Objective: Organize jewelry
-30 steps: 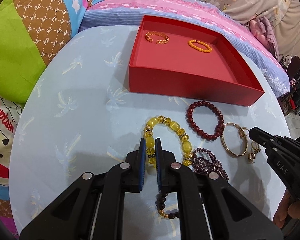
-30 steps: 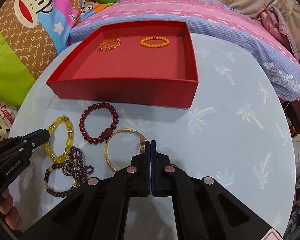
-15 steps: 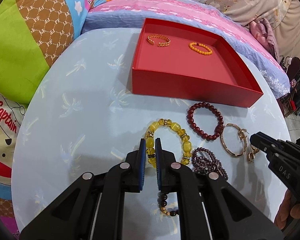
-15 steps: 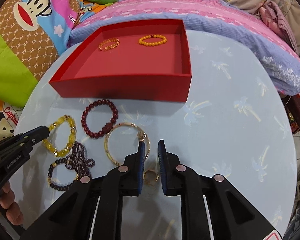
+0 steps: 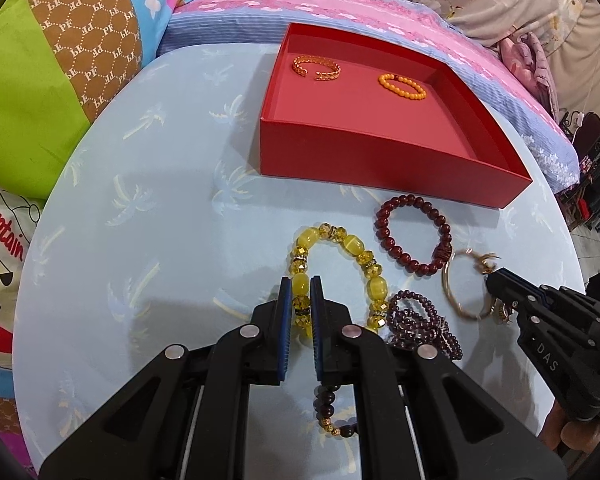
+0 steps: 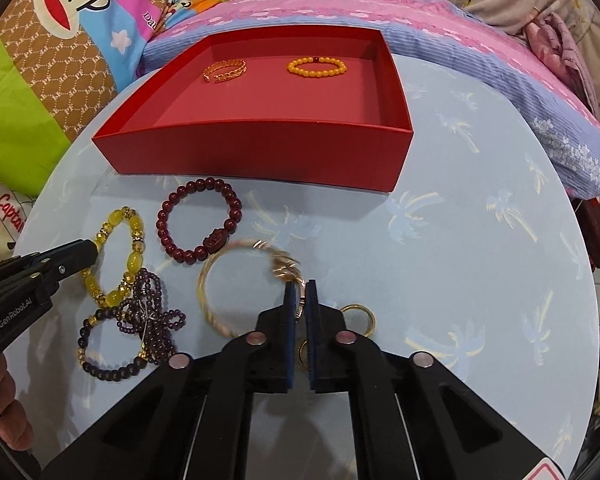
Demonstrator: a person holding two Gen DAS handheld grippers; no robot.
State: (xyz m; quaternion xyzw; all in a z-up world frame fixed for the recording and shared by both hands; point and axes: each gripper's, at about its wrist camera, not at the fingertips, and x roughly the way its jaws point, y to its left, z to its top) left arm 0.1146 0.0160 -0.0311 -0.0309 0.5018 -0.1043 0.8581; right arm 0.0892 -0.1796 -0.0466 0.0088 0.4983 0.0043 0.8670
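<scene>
Right wrist view: the right gripper (image 6: 300, 300) has just been closing, and its jaws are pinched on the rim of the gold bangle (image 6: 236, 280) near its clasp. The left gripper (image 5: 301, 300) is clamped on a yellow bead bracelet (image 5: 336, 272). Each piece is best raised clear of the worktop (image 6: 480, 240) before being carried over the near wall of the red tray (image 6: 260, 152), where a gold cuff (image 6: 225, 71) and an orange bead bracelet (image 6: 316, 67) lie. The tangled purple strand (image 6: 148, 312) is touching the yellow bracelet and may be dragged along; a gold ring (image 6: 358, 318) lies just beside the right jaws.
</scene>
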